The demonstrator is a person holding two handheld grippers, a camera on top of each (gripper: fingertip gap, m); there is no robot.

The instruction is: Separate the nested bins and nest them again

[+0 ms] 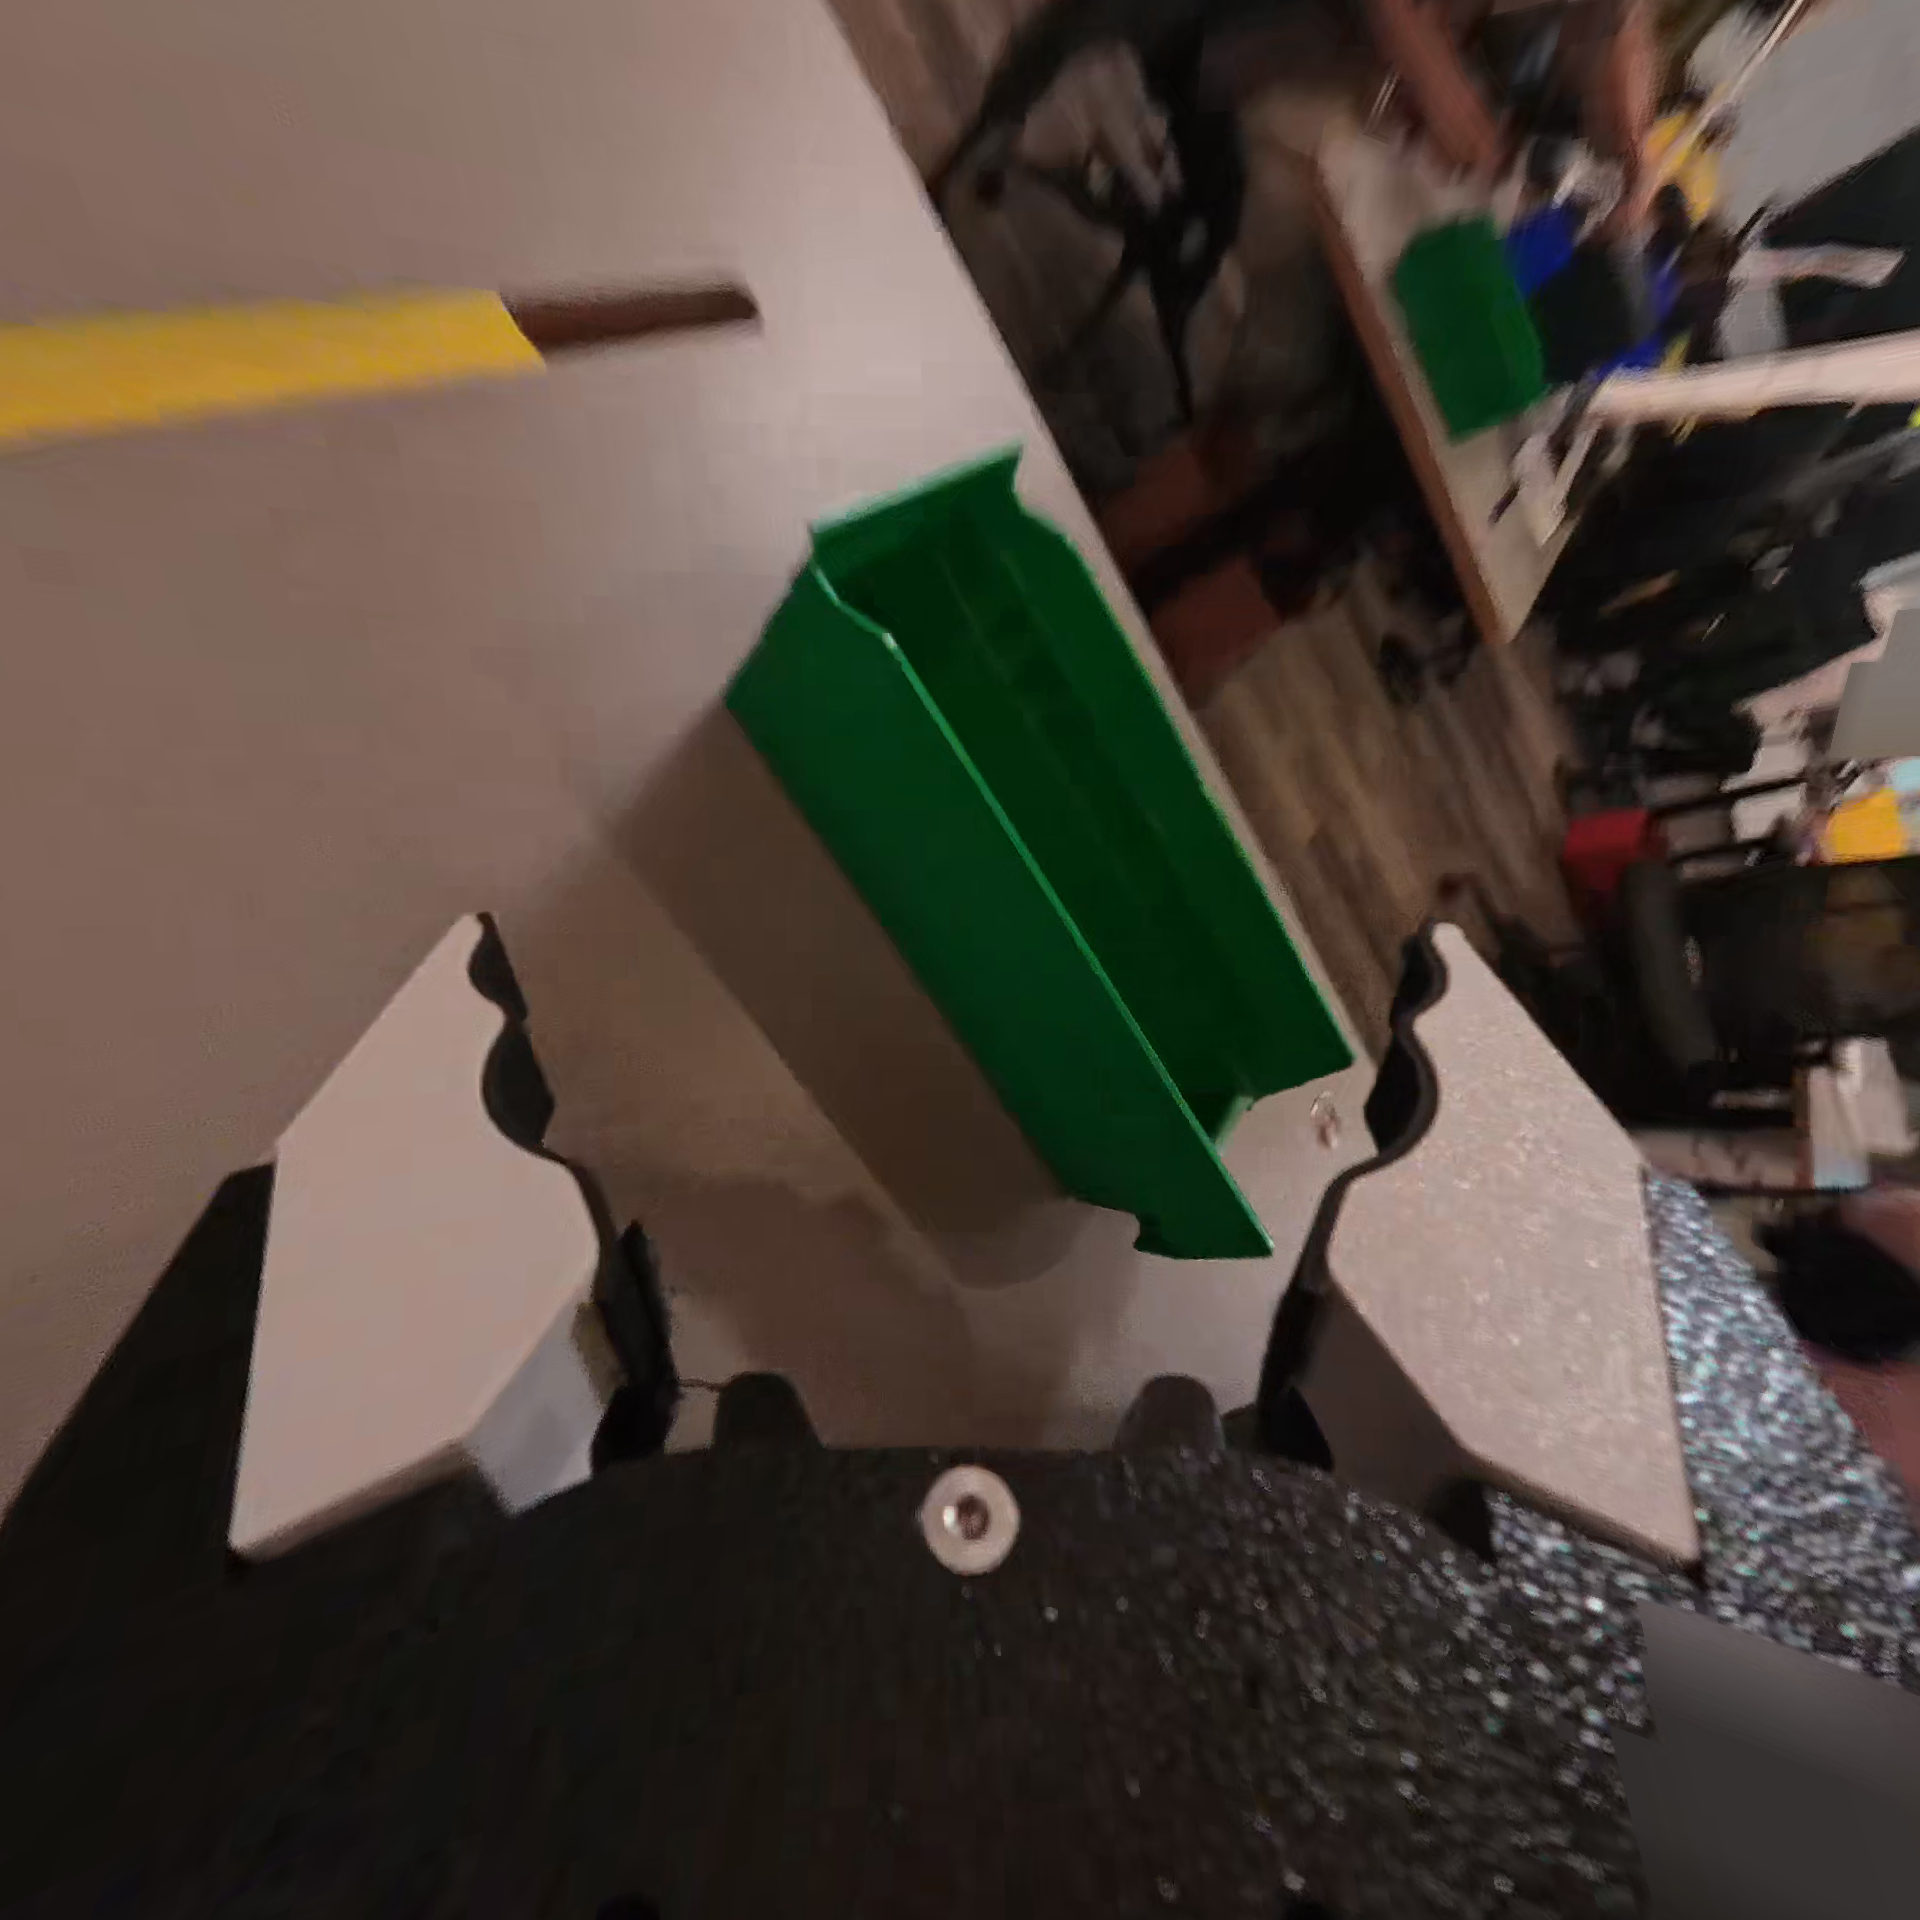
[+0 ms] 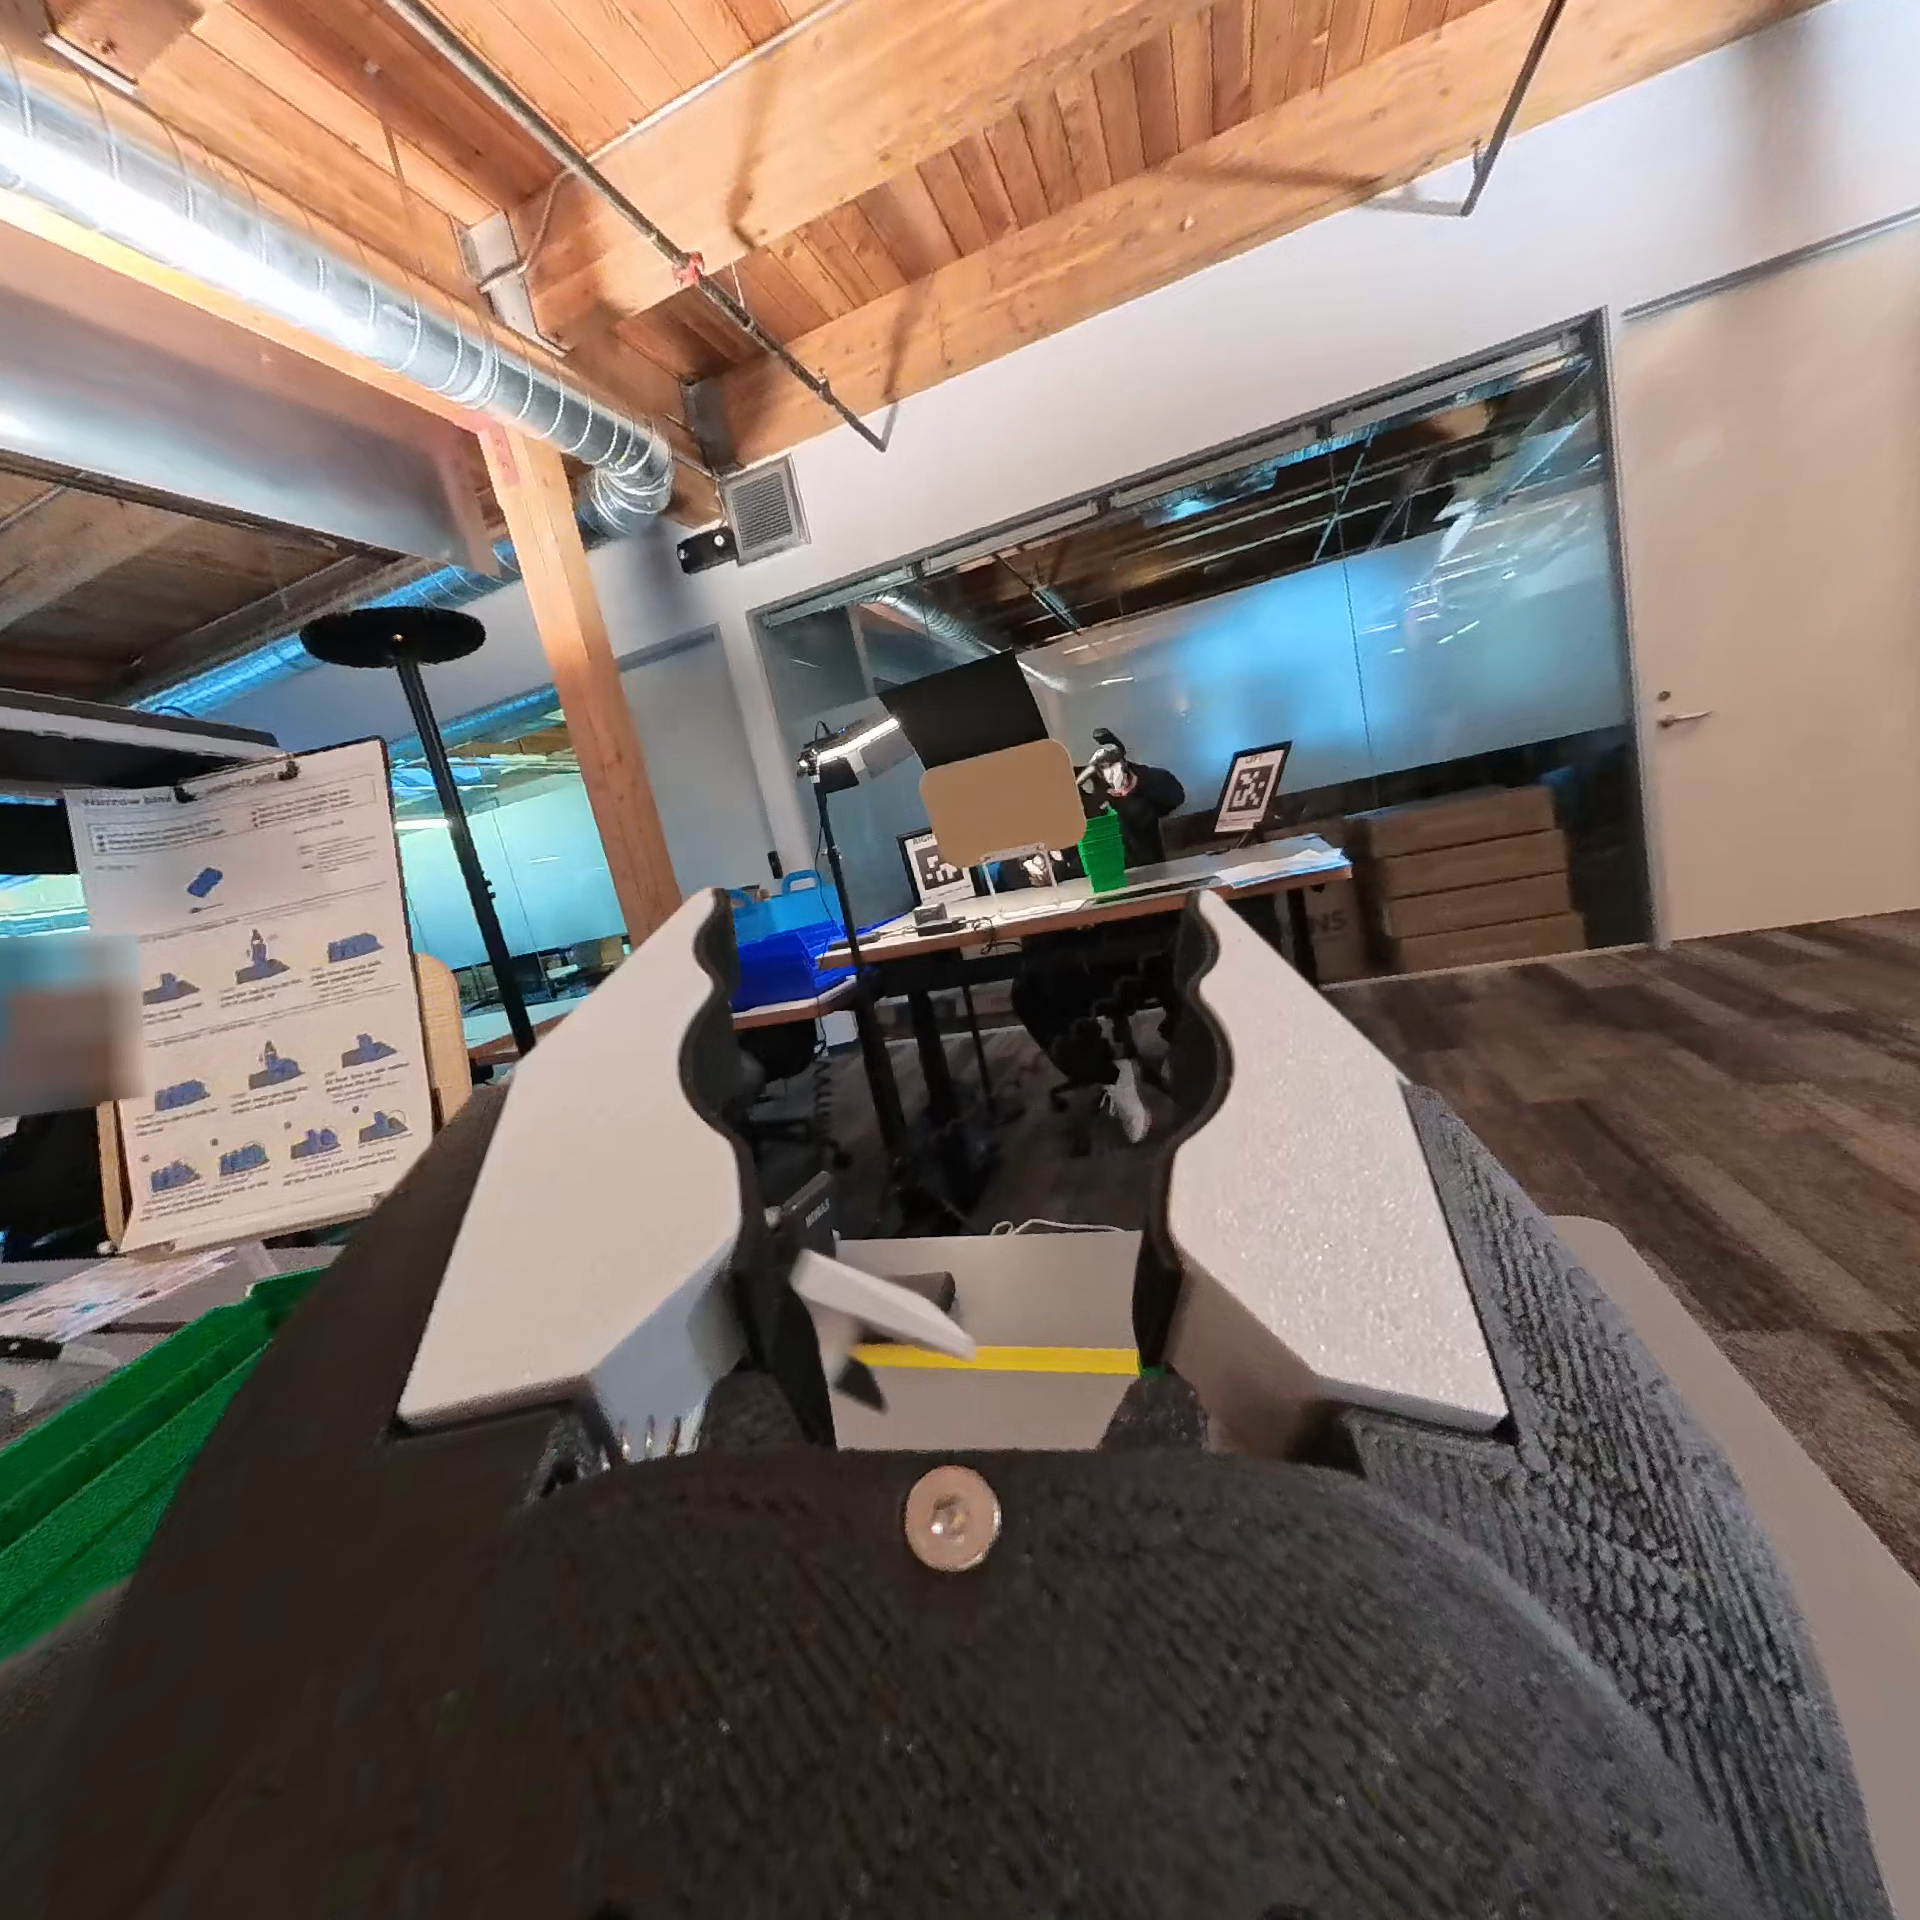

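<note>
Green bin (image 1: 997,831) lengthwise along table edge (image 1: 623,779)

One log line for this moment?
left gripper: open, facing green bin | right gripper: open, raised | bin: on table

- The left tongs (image 1: 956,1039) stand spread wide above the pale bench (image 1: 312,675), gripping nothing.
- A long green bin (image 1: 997,831) lies on the bench beyond the tongs, along the bench's edge, its open side up.
- Farther from the bin, a yellow strip (image 1: 249,358) crosses the bench.
</note>
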